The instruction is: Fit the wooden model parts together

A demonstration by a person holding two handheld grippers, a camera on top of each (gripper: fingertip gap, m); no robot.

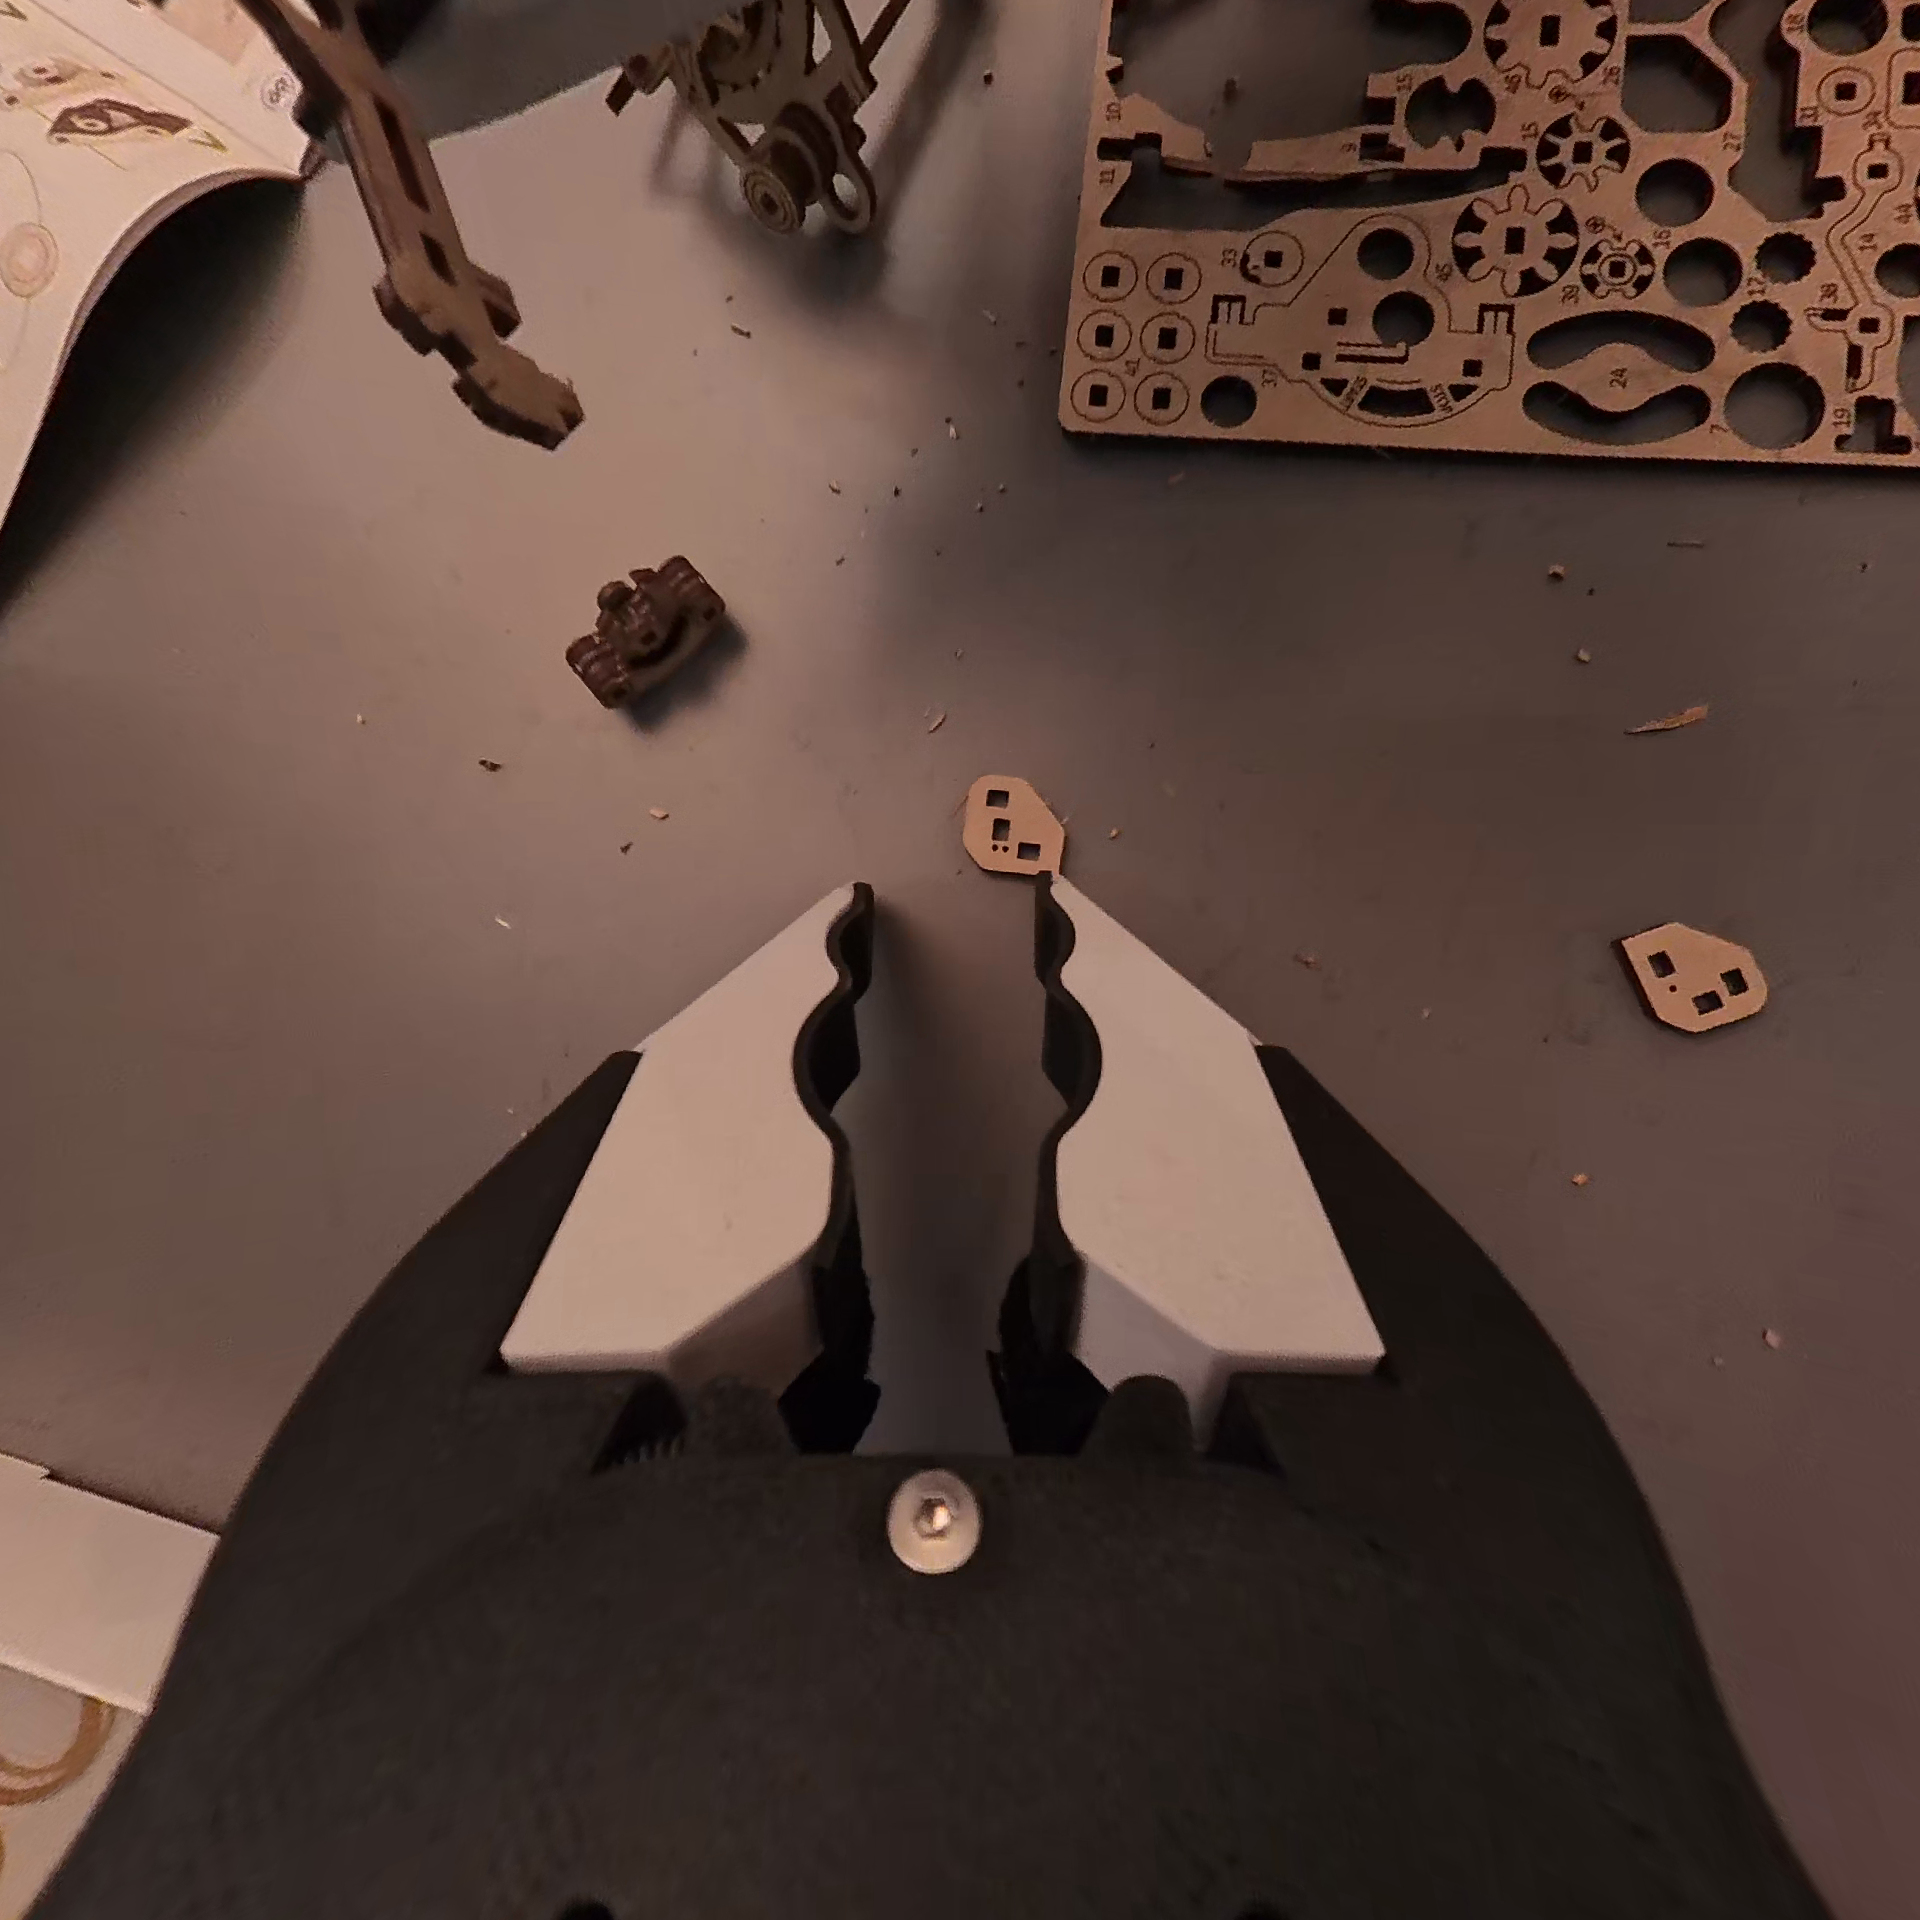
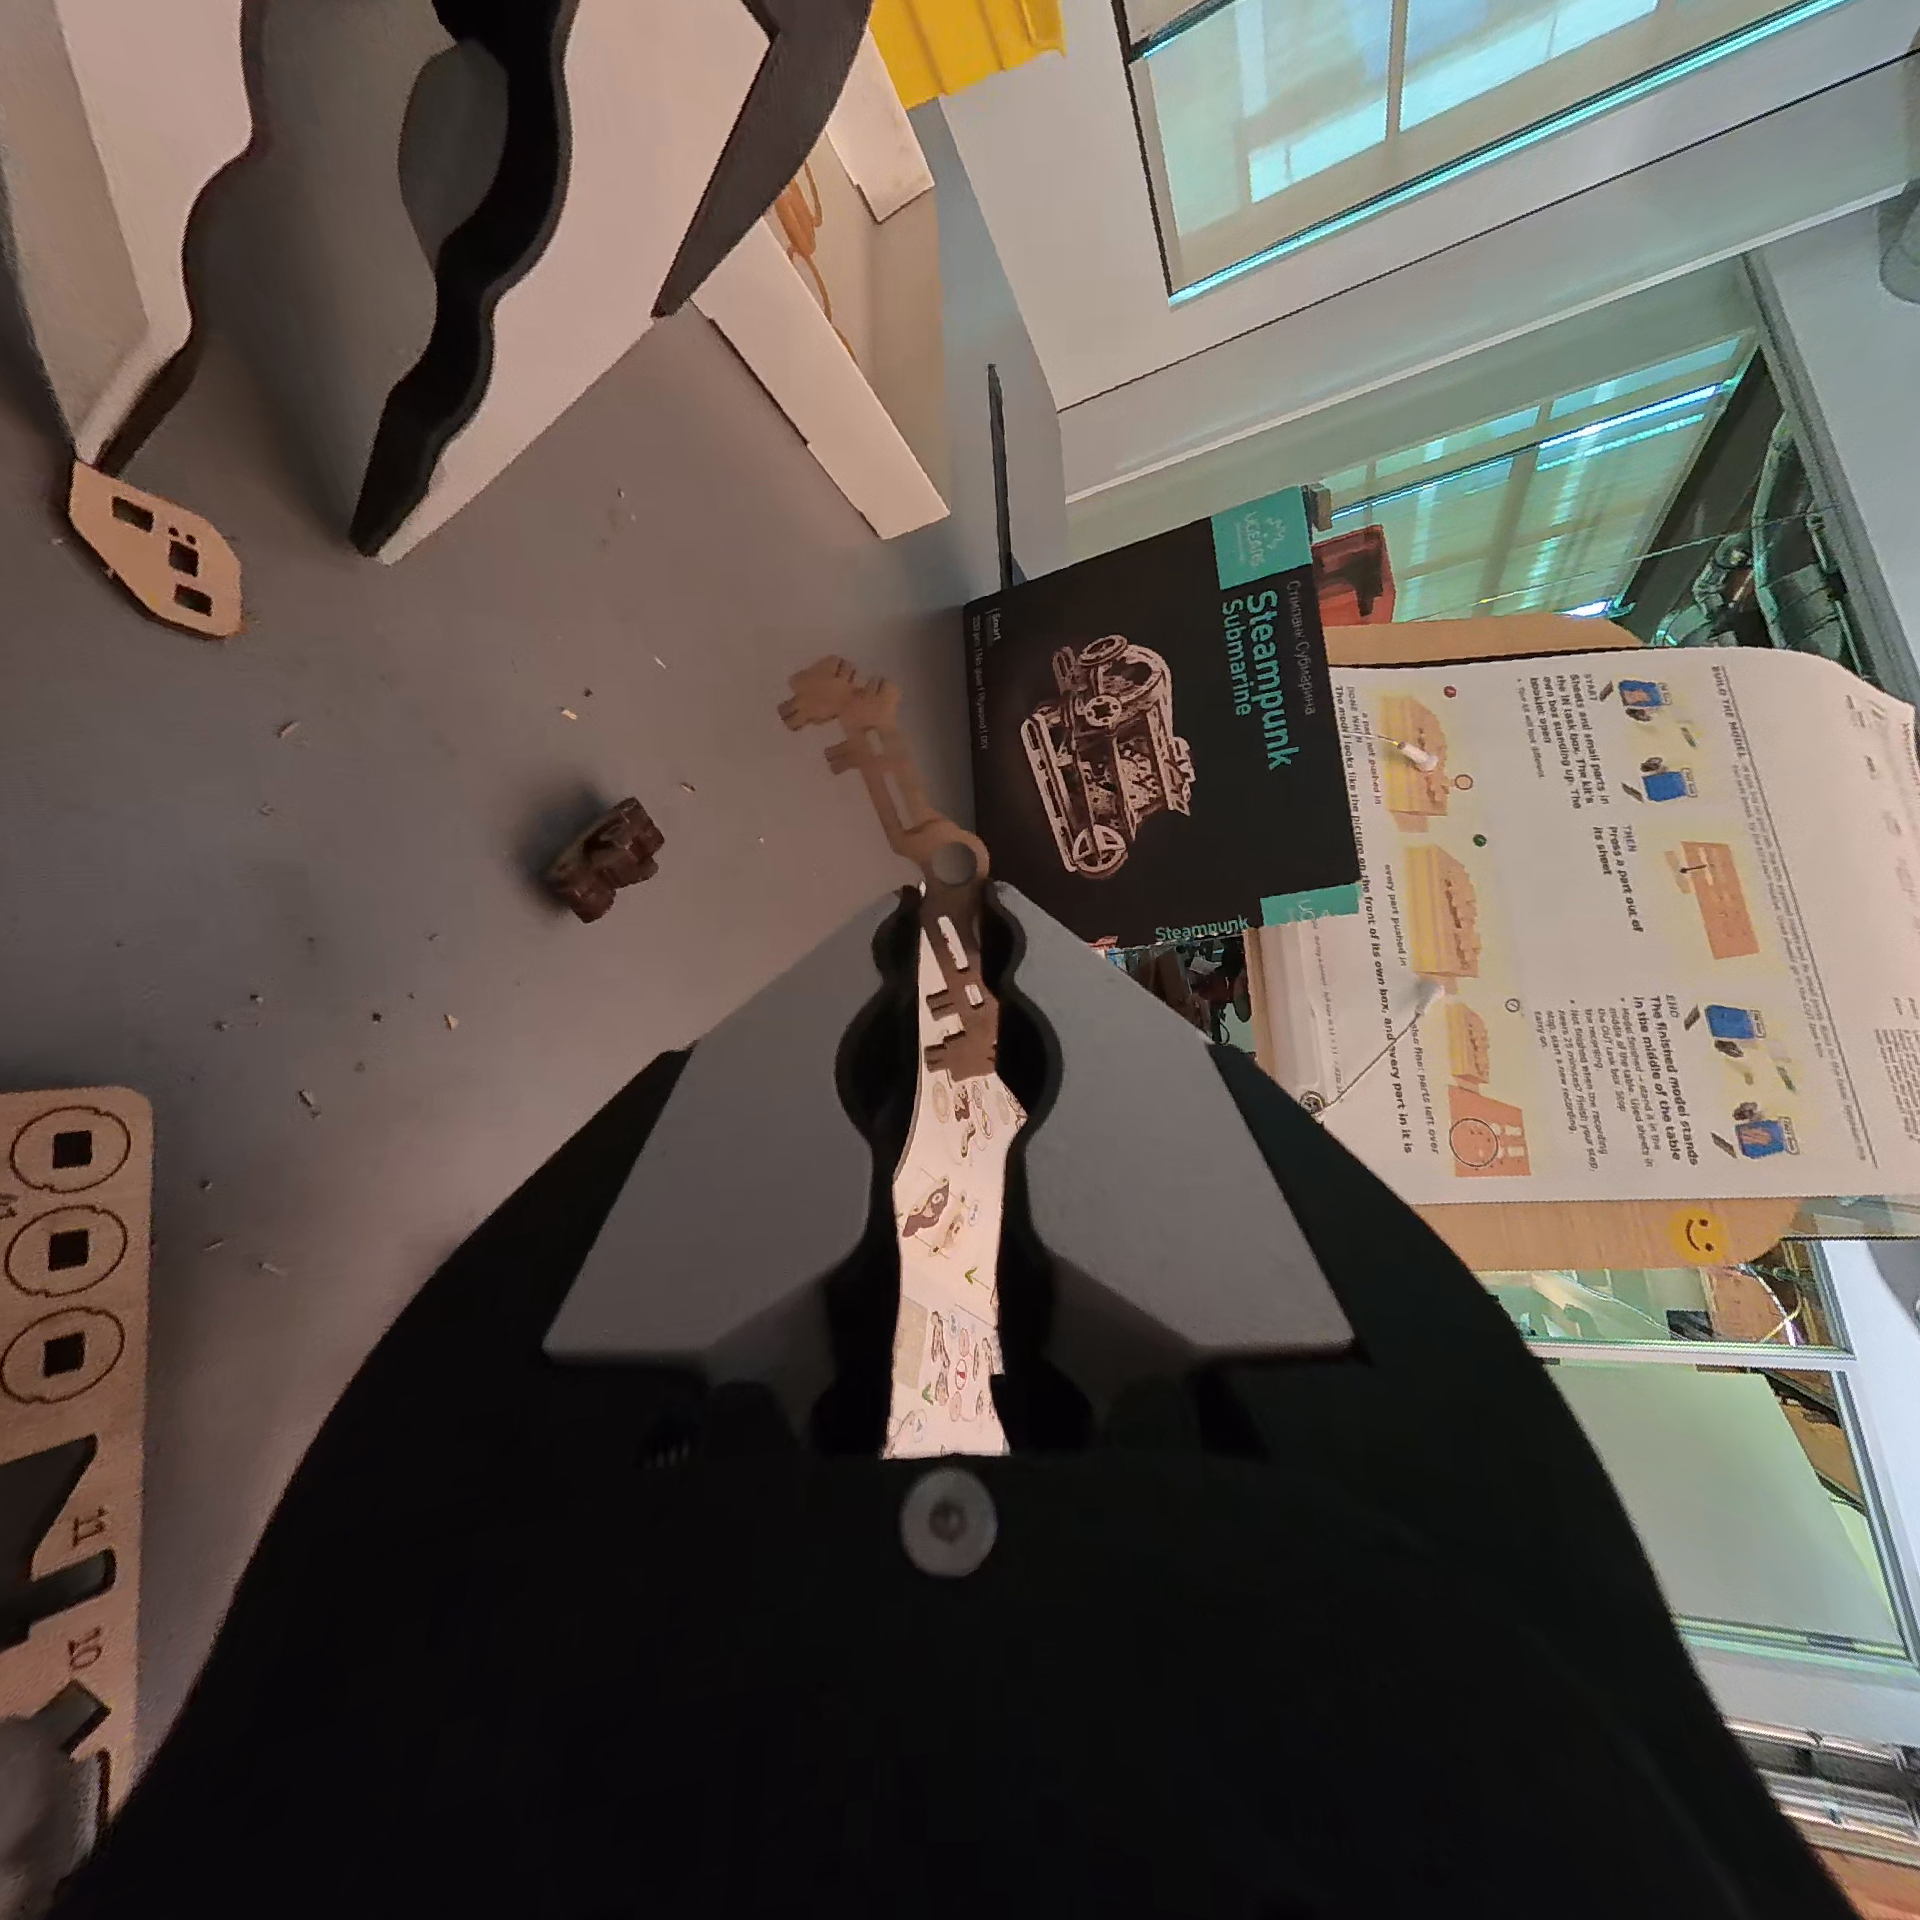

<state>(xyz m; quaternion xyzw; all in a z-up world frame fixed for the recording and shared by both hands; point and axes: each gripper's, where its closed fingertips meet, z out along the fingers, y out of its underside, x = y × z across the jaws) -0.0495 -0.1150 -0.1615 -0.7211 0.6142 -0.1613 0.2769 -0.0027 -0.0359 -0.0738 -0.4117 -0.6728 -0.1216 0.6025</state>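
Note:
My right gripper (image 2: 954, 894) is shut on a long slotted wooden strip (image 2: 891, 774) and holds it in the air; the strip also shows at the upper left of the left wrist view (image 1: 436, 249). My left gripper (image 1: 954, 888) is open and empty, low over the grey table, and it shows at the upper left of the right wrist view (image 2: 223, 499). A small flat wooden plate with square holes (image 1: 1011, 828) lies just past its right fingertip; it also shows in the right wrist view (image 2: 156, 556). A second such plate (image 1: 1694, 977) lies to the right. A small dark wooden block assembly (image 1: 646, 631) lies to the left.
A laser-cut plywood parts sheet (image 1: 1507, 239) lies at the back right. A part-built wooden model (image 1: 779, 114) stands at the back. An open instruction booklet (image 1: 94, 208) lies at the far left. The kit box (image 2: 1153, 727) and an instruction sheet (image 2: 1621, 914) stand beyond. Wood chips dot the table. There is about 12 centimeters between the tips of the two grippers.

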